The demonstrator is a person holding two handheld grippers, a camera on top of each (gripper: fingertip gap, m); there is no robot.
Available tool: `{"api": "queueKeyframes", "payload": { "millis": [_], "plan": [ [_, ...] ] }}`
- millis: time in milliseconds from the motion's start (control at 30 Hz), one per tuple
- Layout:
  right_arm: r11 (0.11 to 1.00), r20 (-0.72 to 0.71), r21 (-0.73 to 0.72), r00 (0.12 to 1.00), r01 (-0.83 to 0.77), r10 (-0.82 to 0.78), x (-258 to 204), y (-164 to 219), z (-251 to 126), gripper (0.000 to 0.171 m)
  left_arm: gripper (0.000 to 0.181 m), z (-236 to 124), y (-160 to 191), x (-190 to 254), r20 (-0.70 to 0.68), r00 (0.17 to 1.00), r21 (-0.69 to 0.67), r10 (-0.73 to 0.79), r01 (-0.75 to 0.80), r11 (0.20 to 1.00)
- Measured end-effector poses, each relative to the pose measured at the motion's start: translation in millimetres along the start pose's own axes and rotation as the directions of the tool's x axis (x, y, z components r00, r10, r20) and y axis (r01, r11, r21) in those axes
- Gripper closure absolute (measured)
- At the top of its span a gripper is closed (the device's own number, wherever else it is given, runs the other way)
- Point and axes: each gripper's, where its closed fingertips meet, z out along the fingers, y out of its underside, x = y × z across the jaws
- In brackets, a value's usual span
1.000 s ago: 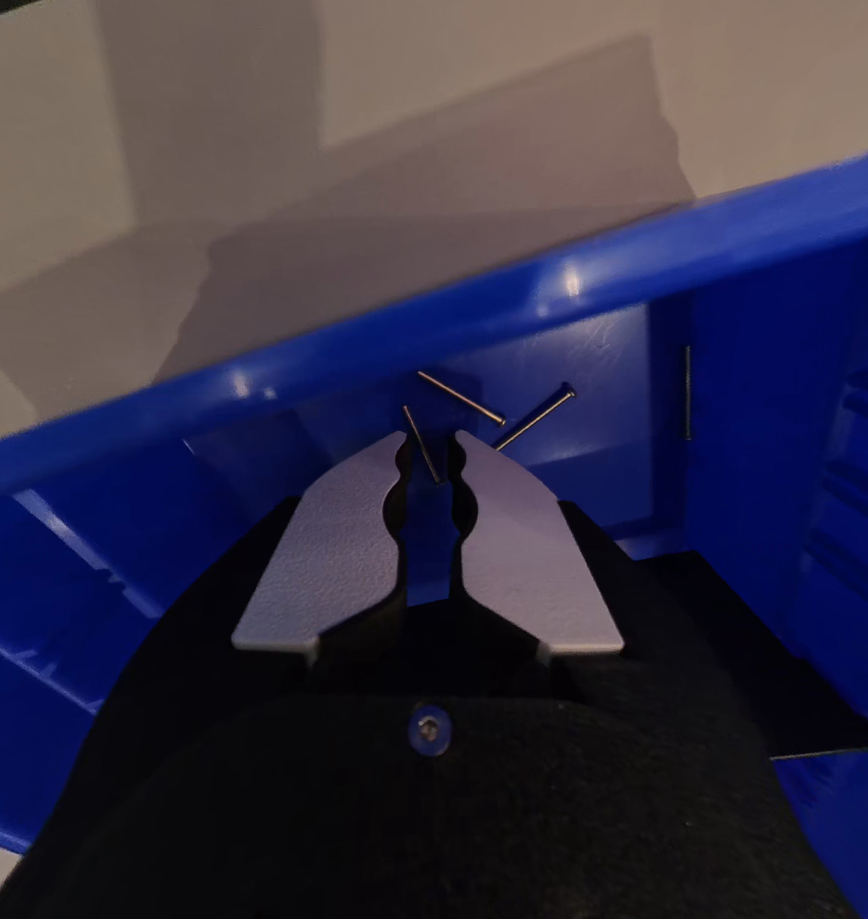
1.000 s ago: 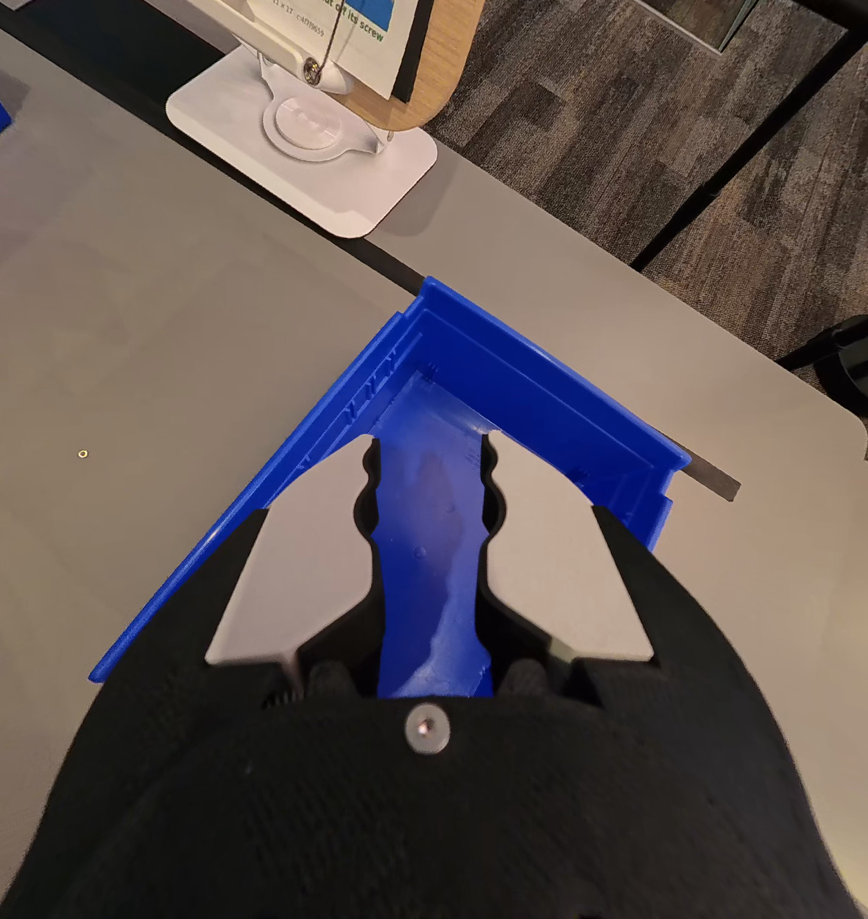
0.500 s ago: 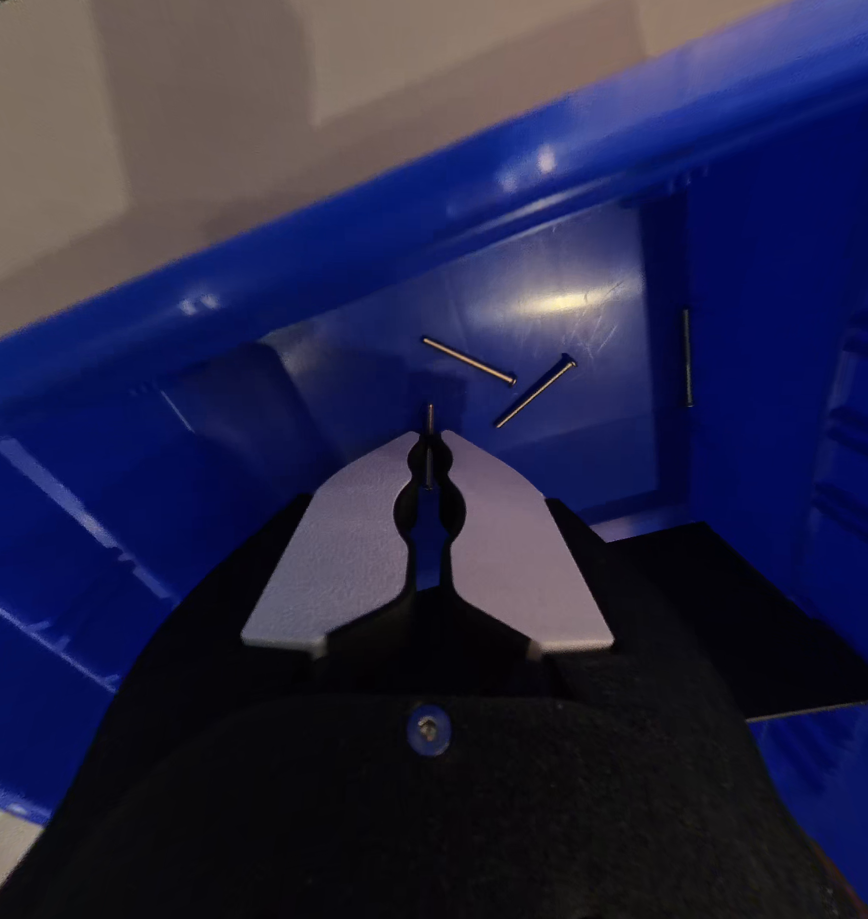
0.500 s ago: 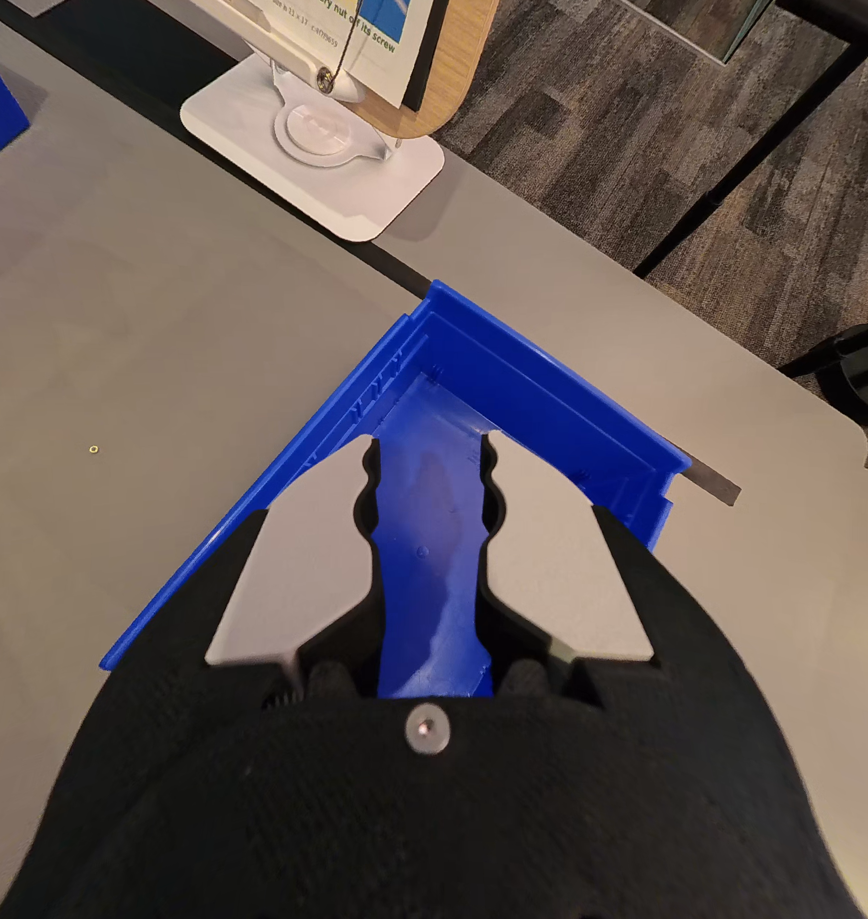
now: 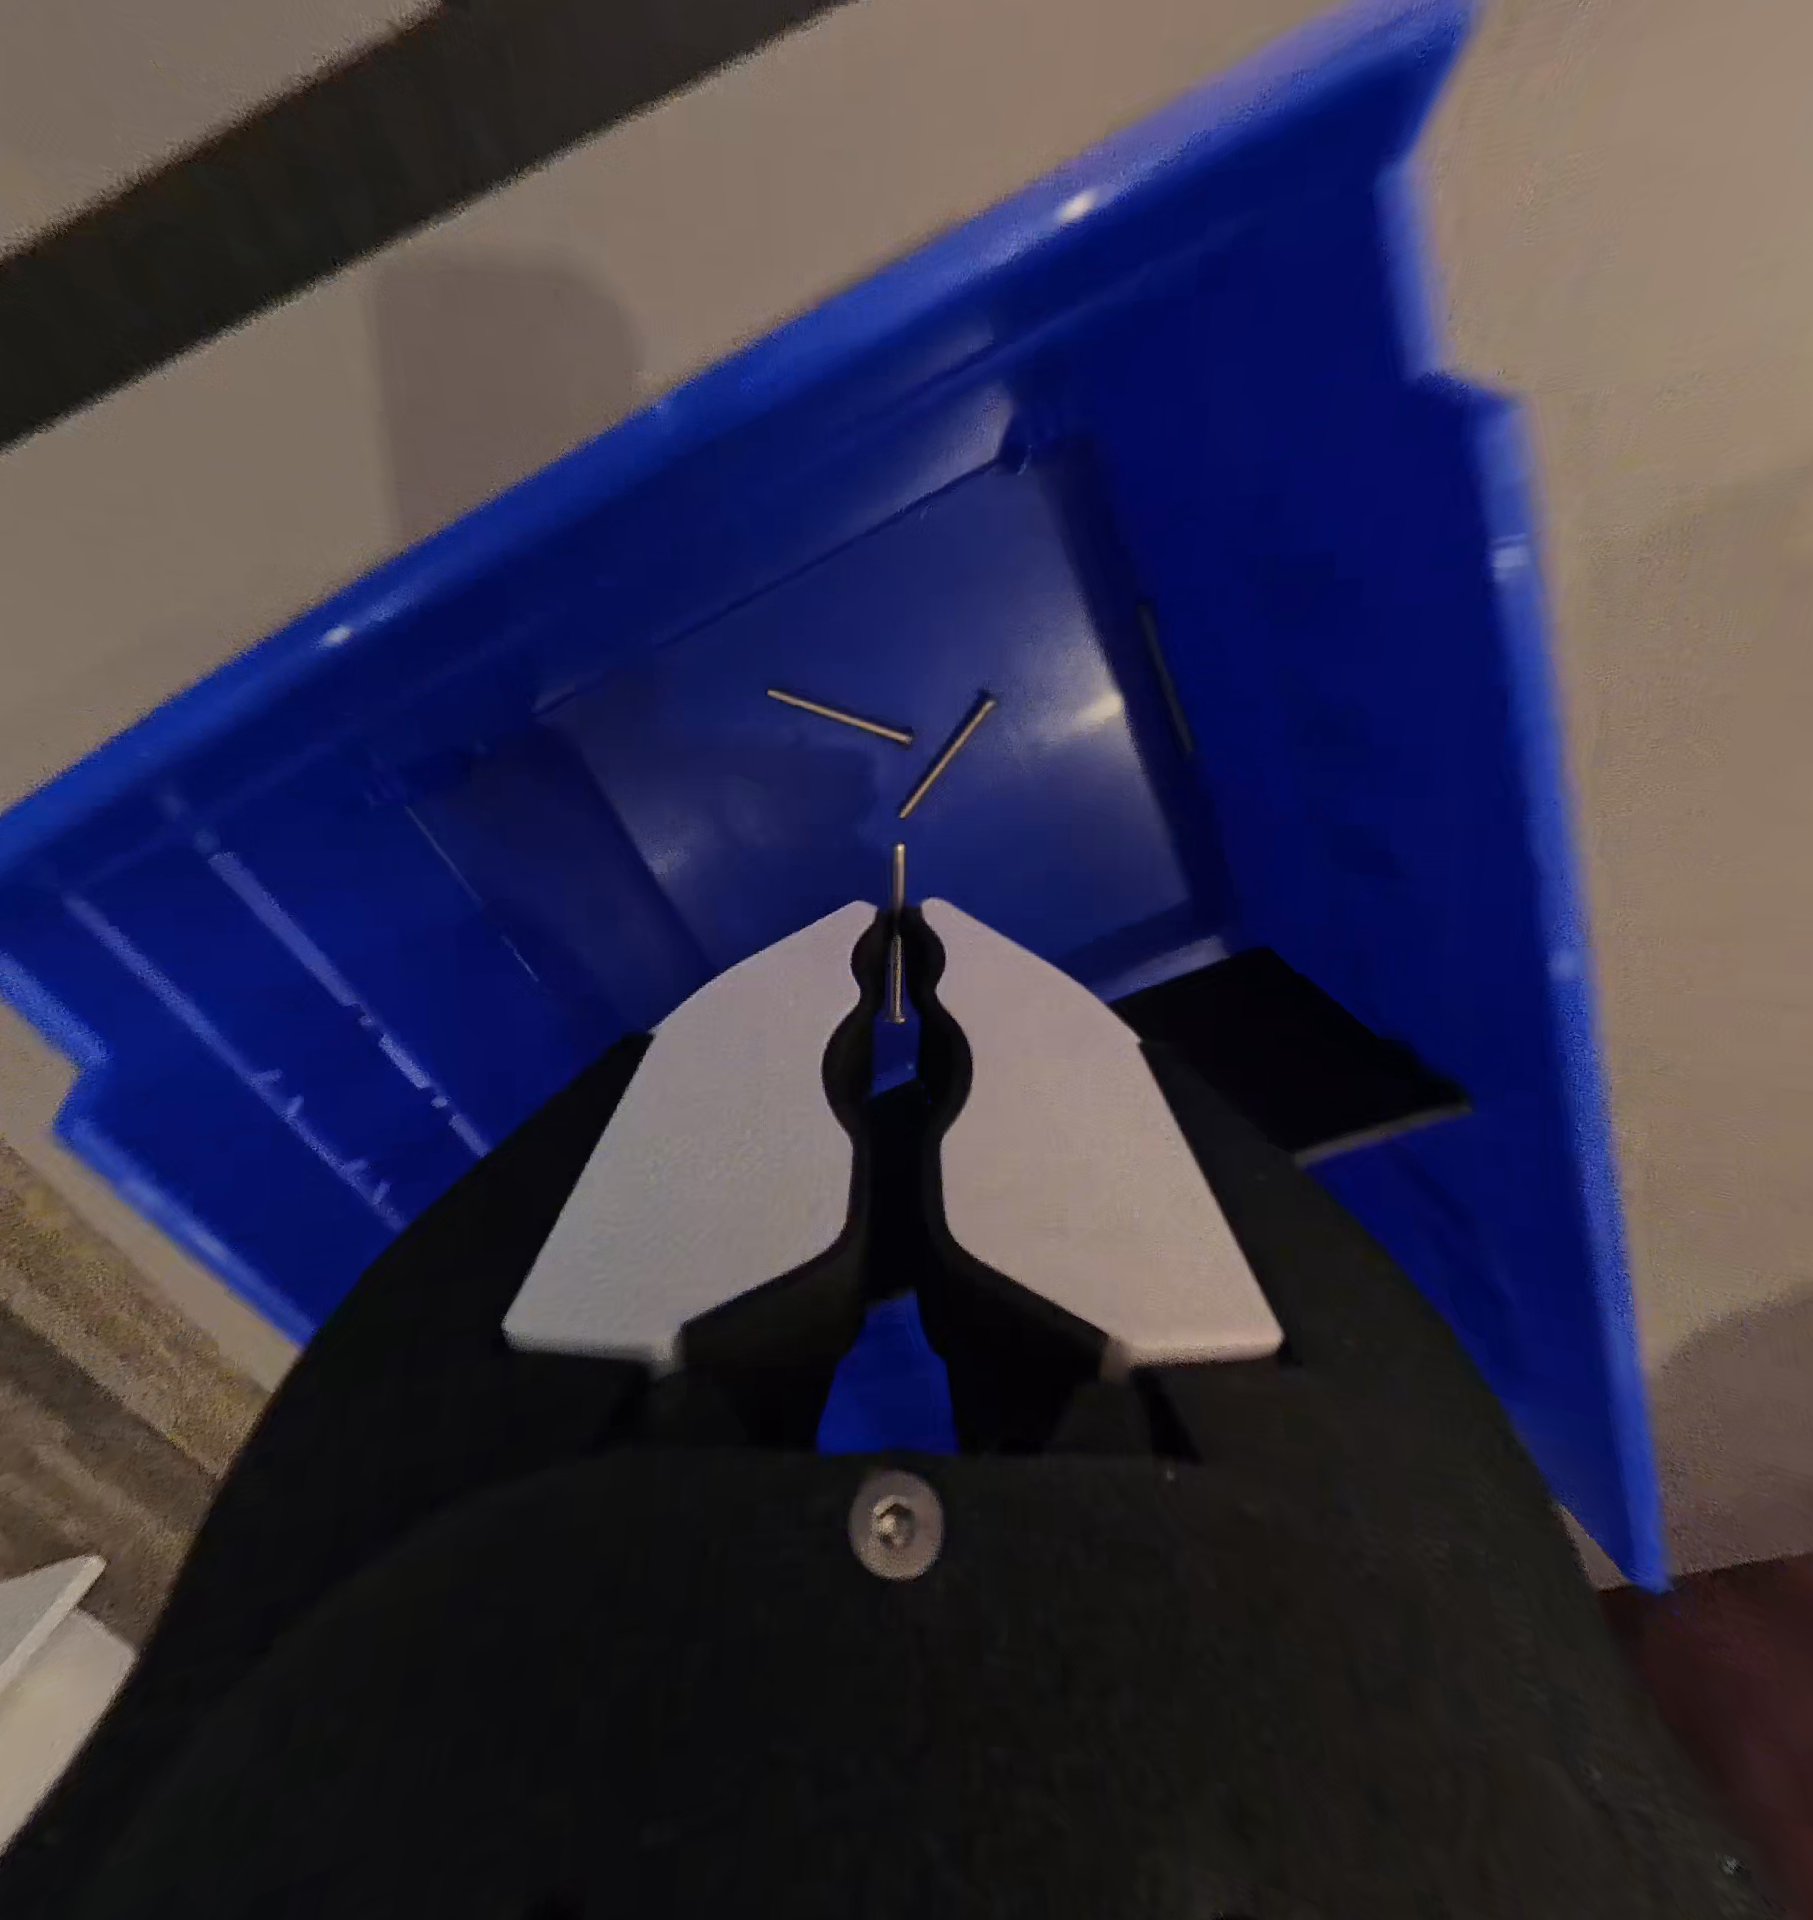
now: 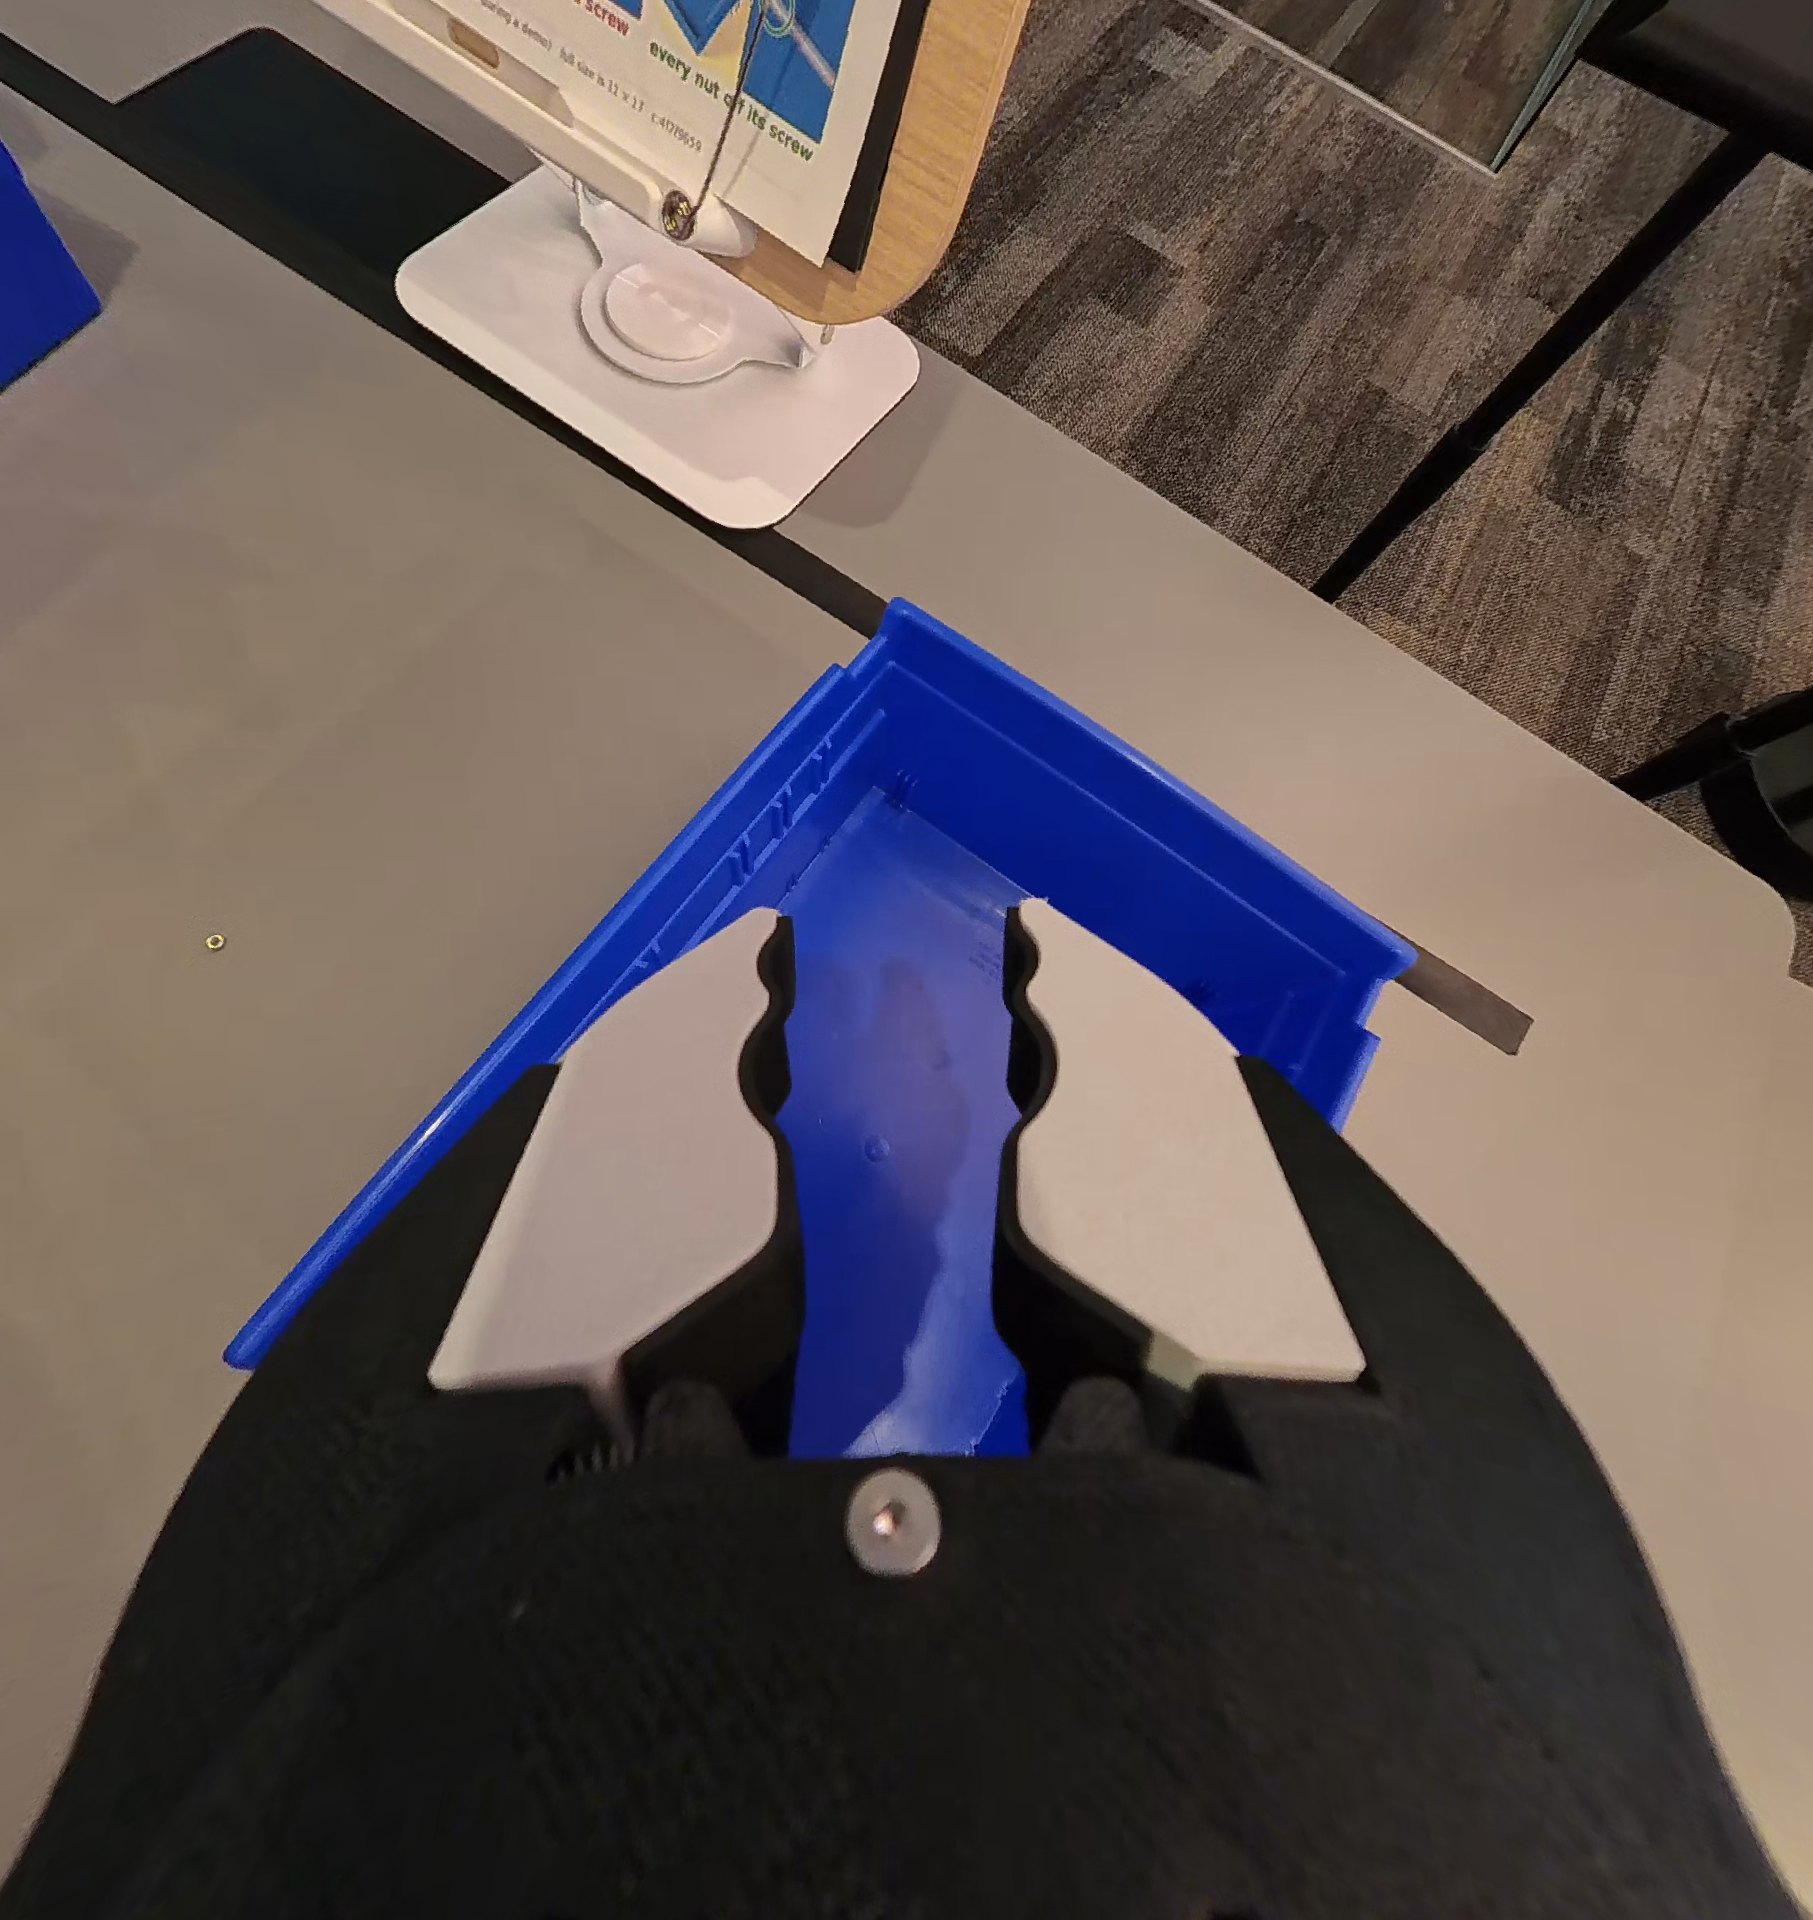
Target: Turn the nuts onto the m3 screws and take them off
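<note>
A thin screw [image 5: 897,930] stands pinched at the tips of the left gripper [image 5: 897,906], above the blue bin [image 5: 673,499] floor where three more screws [image 5: 840,717] lie; the right gripper [image 6: 894,914] hangs spread apart over another bin's [image 6: 1141,821] far corner; a small nut [image 6: 215,942] sits alone on the grey table [image 6: 362,727].

The blue bin [image 6: 1110,821] is the landmark. Its walls fence the floor on the far side and the left, so entry is from above. Left of the bin the grey table [image 6: 382,727] lies open but for one small nut [image 6: 215,941]. Beyond the bin's far corner a white stand [image 6: 673,416] blocks passage.

In the left wrist view another blue bin [image 5: 1349,727] has two loose screws [image 5: 840,717] on its floor.
</note>
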Motion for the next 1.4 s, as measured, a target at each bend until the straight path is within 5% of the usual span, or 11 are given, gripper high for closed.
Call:
{"api": "queueKeyframes", "payload": {
  "millis": [233, 400, 667, 867, 1400],
  "plan": [
    [0.997, 0.040, 0.080, 0.999, 0.014, -0.018, -15, -18, -6, 0.132, 0.179, -99, -35, 91, -0.249, 0.961, 0.349, 0.120, -0.027, 0.937],
    [0.949, 0.322, 0.313, 0.944, -0.036, -0.071, -84, -68, -10, 0.132, 0.179, -151, -25, 202, -0.387, 0.825, 0.580, 0.412, -0.130, 0.804],
    [0.848, 0.818, 0.443, 0.519, -0.292, -0.248, -220, -111, -38, 0.135, 0.179, -175, 18, 326, -0.413, 0.607, 0.729, 0.679, -0.226, 0.646],
    [0.829, 0.872, 0.453, 0.354, -0.328, -0.337, -242, -109, -66, 0.148, 0.179, -183, 28, 343, -0.421, 0.584, 0.750, 0.694, -0.207, 0.628],
    [0.870, 0.915, 0.385, 0.252, -0.307, -0.316, -254, -99, -64, 0.168, 0.179, -192, 31, 346, -0.448, 0.563, 0.762, 0.695, -0.166, 0.626]
  ]
}}
